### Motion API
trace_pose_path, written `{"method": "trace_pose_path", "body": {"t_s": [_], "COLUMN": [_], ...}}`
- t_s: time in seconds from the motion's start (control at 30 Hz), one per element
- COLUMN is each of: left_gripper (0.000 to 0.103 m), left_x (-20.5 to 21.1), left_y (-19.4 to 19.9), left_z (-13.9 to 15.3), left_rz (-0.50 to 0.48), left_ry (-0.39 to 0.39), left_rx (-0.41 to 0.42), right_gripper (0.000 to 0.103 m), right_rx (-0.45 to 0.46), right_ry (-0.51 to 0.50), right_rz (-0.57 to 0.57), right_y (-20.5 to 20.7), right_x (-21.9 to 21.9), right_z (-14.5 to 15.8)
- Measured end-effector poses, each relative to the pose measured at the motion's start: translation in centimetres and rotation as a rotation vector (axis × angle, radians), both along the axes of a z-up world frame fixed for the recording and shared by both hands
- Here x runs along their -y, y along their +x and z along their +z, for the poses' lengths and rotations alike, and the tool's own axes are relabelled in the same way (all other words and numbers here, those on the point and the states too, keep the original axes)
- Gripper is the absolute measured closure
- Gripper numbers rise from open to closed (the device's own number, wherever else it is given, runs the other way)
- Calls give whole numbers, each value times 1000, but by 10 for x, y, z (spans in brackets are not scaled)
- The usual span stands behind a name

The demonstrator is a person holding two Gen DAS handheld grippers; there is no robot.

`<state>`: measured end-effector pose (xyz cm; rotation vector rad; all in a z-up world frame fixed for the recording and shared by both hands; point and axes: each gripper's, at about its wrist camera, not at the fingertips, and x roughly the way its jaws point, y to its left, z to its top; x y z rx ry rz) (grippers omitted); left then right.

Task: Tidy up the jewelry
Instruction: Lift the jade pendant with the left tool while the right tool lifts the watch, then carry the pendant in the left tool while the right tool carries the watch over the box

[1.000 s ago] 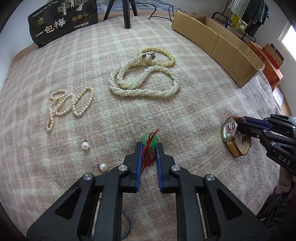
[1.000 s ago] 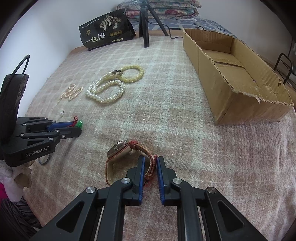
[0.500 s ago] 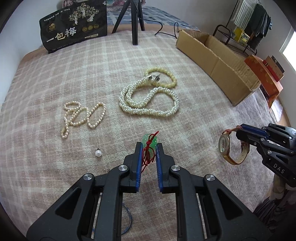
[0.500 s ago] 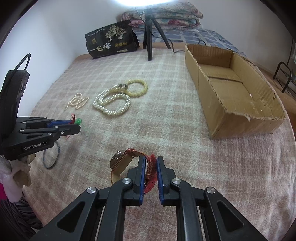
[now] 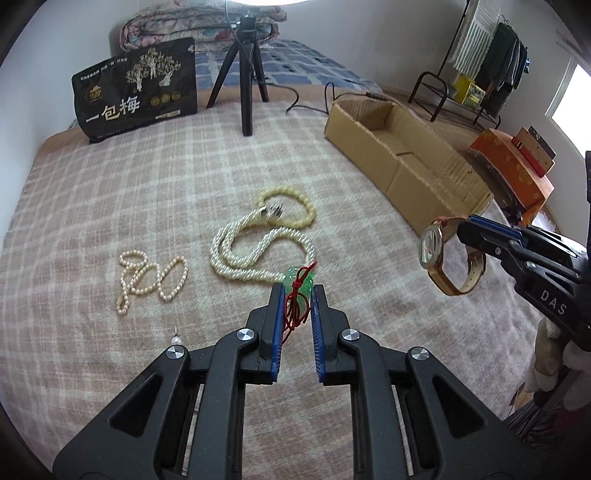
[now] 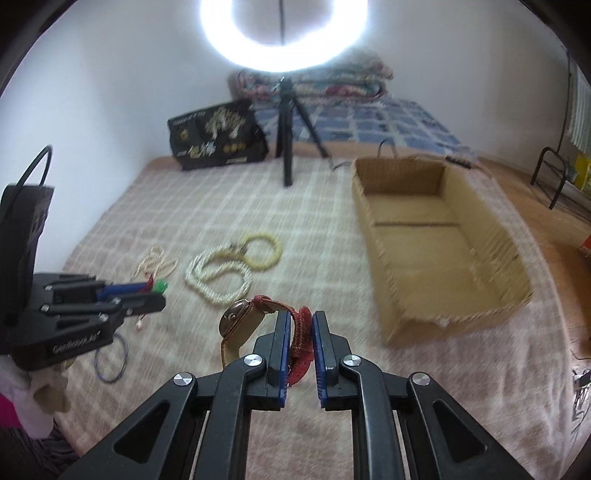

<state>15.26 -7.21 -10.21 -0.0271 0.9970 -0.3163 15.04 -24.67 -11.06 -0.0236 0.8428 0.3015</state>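
Jewelry is partly lifted off the plaid blanket: the left tongs pinch a green pendant on red cord, the right tongs clamp a watch by its strap. Ahead of both lie pearl strands; right of them sits a cardboard box, beyond stand a tripod, a black bag and folded quilts.

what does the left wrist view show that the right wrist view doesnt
Only the left wrist view: a loose pearl earring on the blanket, an orange box past the bed, clothes on a rack.

Only the right wrist view: the ring light and a blue ring on the blanket.

Both: left gripper shut on the green pendant, right gripper shut on the watch strap, pearl necklace, empty cardboard box, tripod, black bag.
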Motion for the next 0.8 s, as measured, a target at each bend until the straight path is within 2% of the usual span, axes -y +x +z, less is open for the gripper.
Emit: {"method": "trace_pose_path", "body": {"t_s": [0.37, 0.8], "left_gripper": [91, 91], "left_x": [47, 117], "left_y": [18, 47], "left_z": [31, 36], "left_rz": [-44, -135], "left_ry": [-48, -49], "left_rx": [72, 91], "right_gripper": [93, 93], "right_rx": [80, 79], "right_ry": [17, 3], "right_rz": [-87, -193], "right_y": [32, 109], "right_x": [38, 102], "right_z": [30, 27]}}
